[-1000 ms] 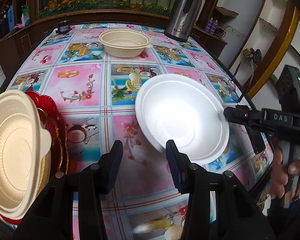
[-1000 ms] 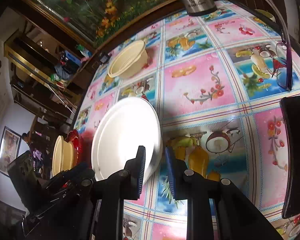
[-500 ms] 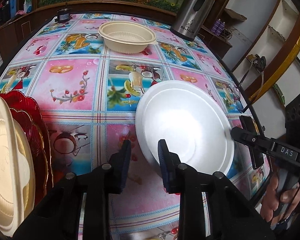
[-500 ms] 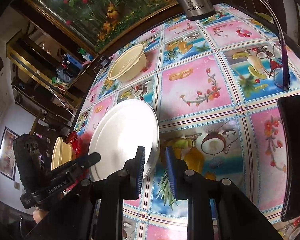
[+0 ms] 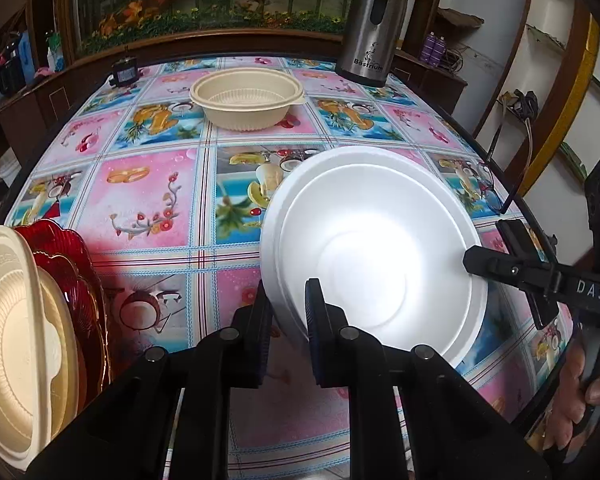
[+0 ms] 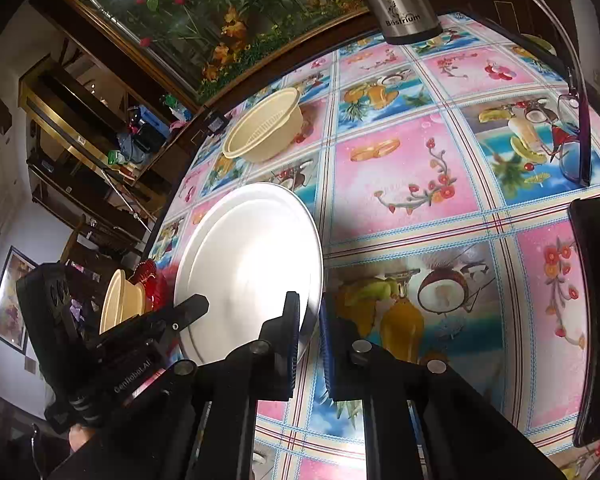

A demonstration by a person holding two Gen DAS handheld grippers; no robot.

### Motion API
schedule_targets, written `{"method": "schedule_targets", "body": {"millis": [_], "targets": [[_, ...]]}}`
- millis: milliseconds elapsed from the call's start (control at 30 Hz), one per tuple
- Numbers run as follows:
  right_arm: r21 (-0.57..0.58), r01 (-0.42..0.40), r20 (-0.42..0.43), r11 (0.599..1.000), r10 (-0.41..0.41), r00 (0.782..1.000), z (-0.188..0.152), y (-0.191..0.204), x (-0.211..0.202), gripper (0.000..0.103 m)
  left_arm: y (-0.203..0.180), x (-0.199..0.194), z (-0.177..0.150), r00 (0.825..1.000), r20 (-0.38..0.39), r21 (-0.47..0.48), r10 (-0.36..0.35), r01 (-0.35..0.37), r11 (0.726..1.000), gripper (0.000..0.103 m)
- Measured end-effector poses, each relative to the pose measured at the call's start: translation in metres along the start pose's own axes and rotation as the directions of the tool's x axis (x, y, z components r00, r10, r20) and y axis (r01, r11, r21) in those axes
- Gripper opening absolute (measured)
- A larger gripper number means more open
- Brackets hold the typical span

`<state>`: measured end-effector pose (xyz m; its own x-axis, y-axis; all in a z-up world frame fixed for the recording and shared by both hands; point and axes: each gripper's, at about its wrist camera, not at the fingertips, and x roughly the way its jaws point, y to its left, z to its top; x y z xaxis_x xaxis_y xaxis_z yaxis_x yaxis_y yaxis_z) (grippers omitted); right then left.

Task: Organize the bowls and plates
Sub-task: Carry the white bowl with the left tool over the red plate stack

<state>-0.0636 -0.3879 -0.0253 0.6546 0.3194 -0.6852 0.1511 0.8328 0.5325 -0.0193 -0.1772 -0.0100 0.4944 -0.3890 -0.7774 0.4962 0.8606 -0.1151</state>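
Note:
A white foam bowl (image 5: 376, 248), which looks like two nested ones, sits tilted on the flowered tablecloth between both grippers. My left gripper (image 5: 288, 296) is shut on its near left rim. In the right wrist view, my right gripper (image 6: 310, 308) is shut on the bowl's (image 6: 248, 264) opposite rim; the left gripper (image 6: 196, 304) shows at the bowl's far side. A beige plastic bowl (image 5: 246, 96) stands alone at the far middle of the table. At the left edge a beige bowl (image 5: 16, 320) and red glass plates (image 5: 72, 264) stand on edge together.
A steel thermos jug (image 5: 374, 28) stands at the far right corner and a small black device (image 5: 125, 72) at the far left. Spectacles (image 6: 576, 136) and a flat black device (image 6: 596, 320) lie on the right side. A wooden ledge with plants runs behind the table.
The left jaws have closed from wide apart onto the white bowl's near rim. The right jaws have narrowed onto the opposite rim. Both hands stayed near the same spot.

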Motion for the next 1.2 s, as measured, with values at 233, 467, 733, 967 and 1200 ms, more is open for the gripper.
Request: {"method": "schedule_targets", "body": {"millis": [233, 467, 733, 967, 1200], "targets": [[-0.006, -0.007, 0.010, 1.000, 0.007, 1.000, 0.001, 0.002, -0.002, 0.010, 0.000, -0.008, -0.001, 0.999, 0.032, 0.007, 0.020, -0.020, 1.000, 0.014], [0.001, -0.016, 0.004, 1.000, 0.016, 1.000, -0.003, 0.002, 0.001, 0.010, 0.000, -0.009, -0.005, 0.998, 0.045, 0.011, 0.035, -0.036, 0.999, 0.014], [-0.006, -0.020, 0.010, 1.000, 0.020, 1.000, -0.003, 0.006, 0.001, 0.010, -0.002, -0.015, -0.007, 0.996, 0.073, 0.022, 0.055, -0.057, 0.998, 0.014], [-0.012, -0.021, 0.007, 1.000, 0.021, 1.000, -0.004, 0.009, 0.003, 0.010, 0.001, -0.017, -0.008, 0.995, 0.080, 0.017, 0.061, -0.063, 0.998, 0.014], [-0.016, -0.021, 0.003, 1.000, 0.022, 1.000, -0.004, 0.012, 0.005, 0.011, 0.004, -0.022, -0.009, 0.993, 0.097, 0.012, 0.068, -0.070, 0.997, 0.014]]}}
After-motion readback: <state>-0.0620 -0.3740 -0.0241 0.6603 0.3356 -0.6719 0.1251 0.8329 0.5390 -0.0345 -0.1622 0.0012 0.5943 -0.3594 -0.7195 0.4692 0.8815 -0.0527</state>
